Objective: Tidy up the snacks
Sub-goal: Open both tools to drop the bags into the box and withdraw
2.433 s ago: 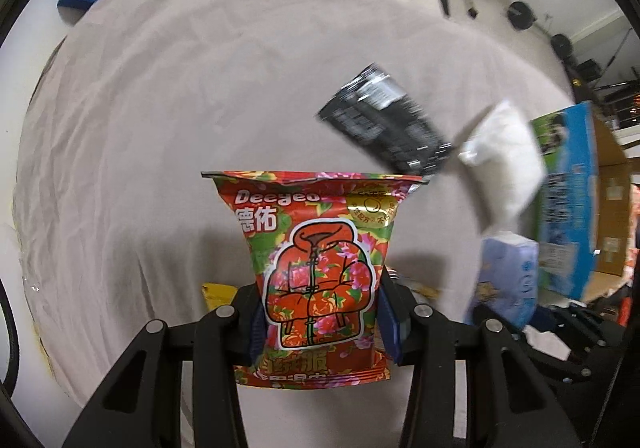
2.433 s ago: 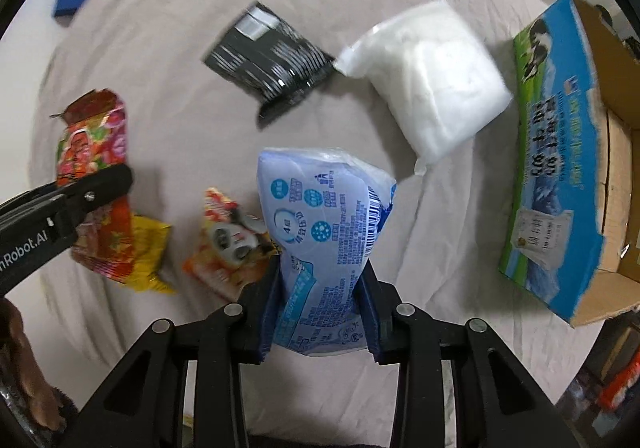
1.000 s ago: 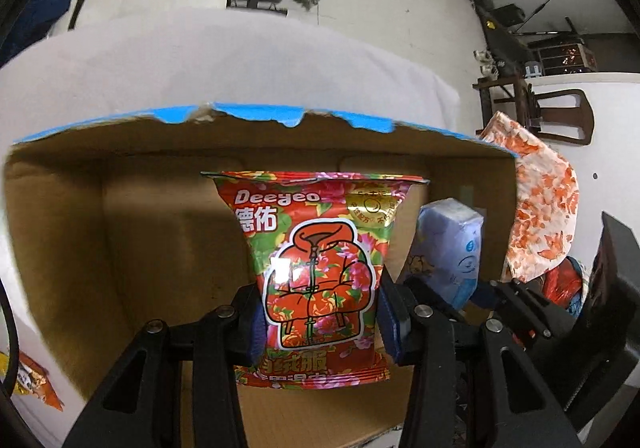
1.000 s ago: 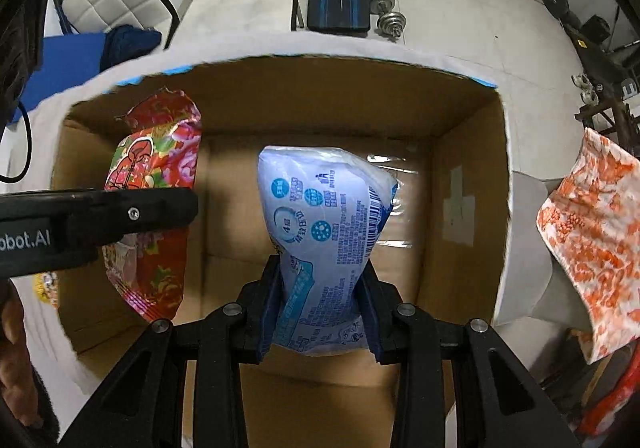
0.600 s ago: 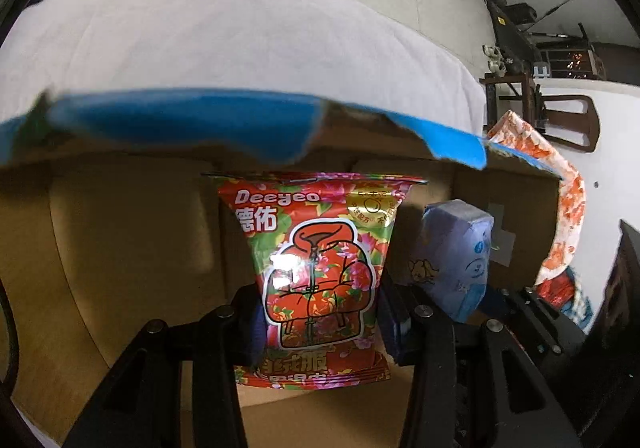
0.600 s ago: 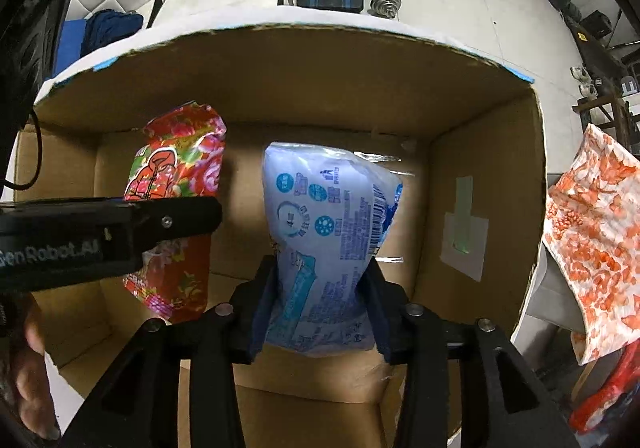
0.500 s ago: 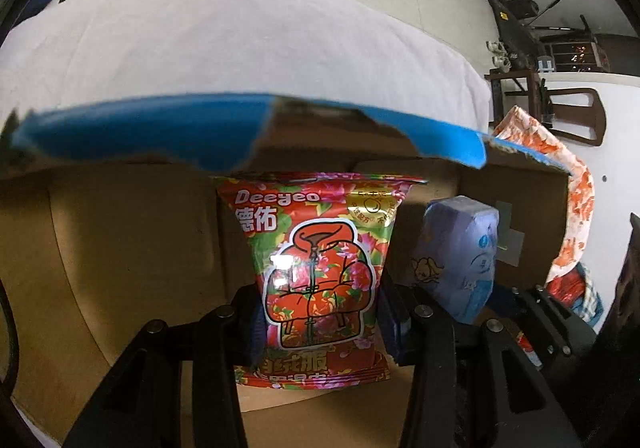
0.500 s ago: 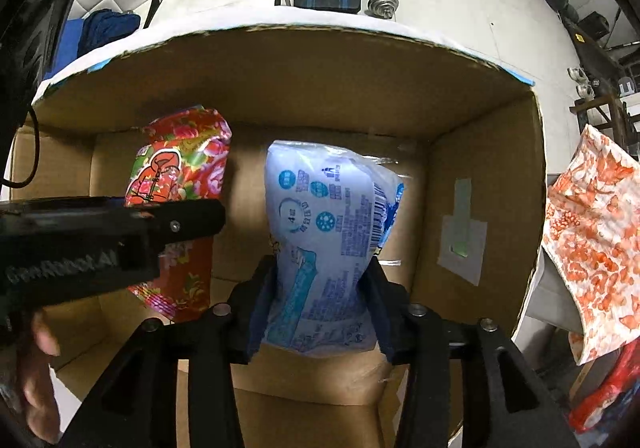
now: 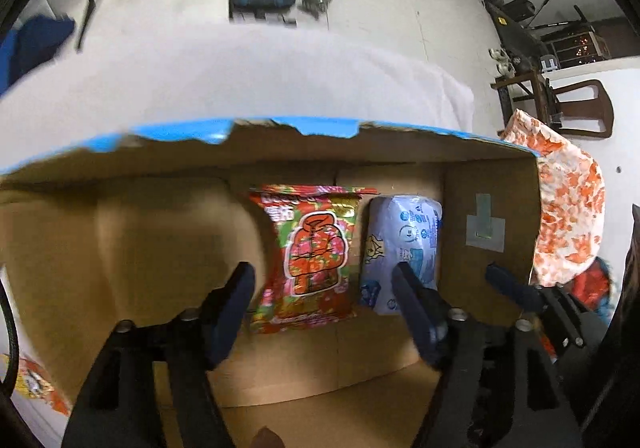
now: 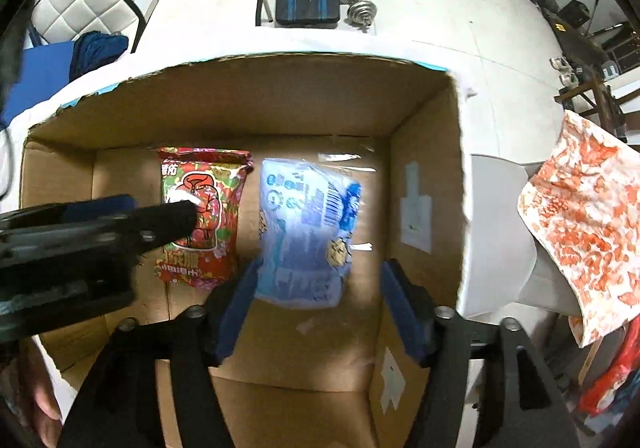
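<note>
now both packets lie on the floor of the cardboard box (image 10: 224,107), side by side and nearly touching, long axes running away from me toward the far wall. my left tool (image 9: 324,296) is opening, its pads clear of the red flowered snack bag (image 9: 312,256), which lies below and between them. my right tool (image 10: 320,296) is opening too, with the pale blue packet (image 10: 308,232) loose between its pads; it looks blurred, so i judge it is dropping or just landed. each packet lies straight down and a little ahead of its own tool. the next move, i reckon, is straight up out of the box, since the near wall sits close beneath both tools. an orange snack (image 9: 36,384) waits outside on the white surface (image 9: 240,75), nearer my left.
</note>
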Available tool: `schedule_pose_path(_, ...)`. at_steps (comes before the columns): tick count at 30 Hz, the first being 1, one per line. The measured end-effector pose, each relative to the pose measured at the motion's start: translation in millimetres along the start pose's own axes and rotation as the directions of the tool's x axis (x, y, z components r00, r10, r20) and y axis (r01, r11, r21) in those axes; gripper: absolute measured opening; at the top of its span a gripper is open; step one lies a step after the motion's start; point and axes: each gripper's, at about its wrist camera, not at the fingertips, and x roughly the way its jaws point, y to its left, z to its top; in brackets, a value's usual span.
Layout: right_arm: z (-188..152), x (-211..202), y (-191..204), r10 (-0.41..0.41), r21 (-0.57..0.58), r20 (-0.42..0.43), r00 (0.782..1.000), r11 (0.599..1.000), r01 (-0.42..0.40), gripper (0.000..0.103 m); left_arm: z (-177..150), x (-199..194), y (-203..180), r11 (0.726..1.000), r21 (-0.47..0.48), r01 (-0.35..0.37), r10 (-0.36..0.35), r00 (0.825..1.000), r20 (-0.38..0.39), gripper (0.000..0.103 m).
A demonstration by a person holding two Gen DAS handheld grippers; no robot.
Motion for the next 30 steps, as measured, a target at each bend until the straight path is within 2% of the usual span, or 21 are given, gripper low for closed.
schedule_pose_path(3,-16,-10,-5,0.001,0.021,0.017,1.0,1.0,-0.002,0.083,-17,-16,-2,0.998,0.018,-0.063,0.062,0.996,0.061,0.092)
schedule_pose_path(5,-29,-19,-7,0.009,0.037,0.031,0.999,0.999,-0.01,0.096,-33,-29,0,0.995,0.019,-0.096,0.094,0.991,0.1,0.093)
schedule_pose_path(7,-41,-27,-7,0.018,0.048,0.053,0.998,0.999,-0.02,0.101,-44,-38,4,0.993,0.022,-0.118,0.115,0.986,0.121,0.101)
schedule_pose_path(10,-60,-41,-6,0.028,0.054,0.079,0.996,0.998,-0.033,0.102,-63,-55,7,0.988,0.024,-0.154,0.147,0.974,0.17,0.102)
schedule_pose_path(14,-88,-69,-5,0.022,0.067,0.138,0.99,0.997,-0.032,0.102,-75,-69,-15,0.983,0.04,-0.181,0.167,0.959,0.229,0.102)
schedule_pose_path(23,-135,-133,-4,0.014,0.097,0.235,0.972,0.995,-0.038,0.102,-117,-116,-35,0.976,0.085,-0.201,0.162,0.928,0.334,0.102)
schedule_pose_path(30,-169,-178,-5,0.01,0.128,0.281,0.96,0.991,-0.048,0.102,-142,-141,-43,0.982,0.104,-0.16,0.112,0.925,0.364,0.102)
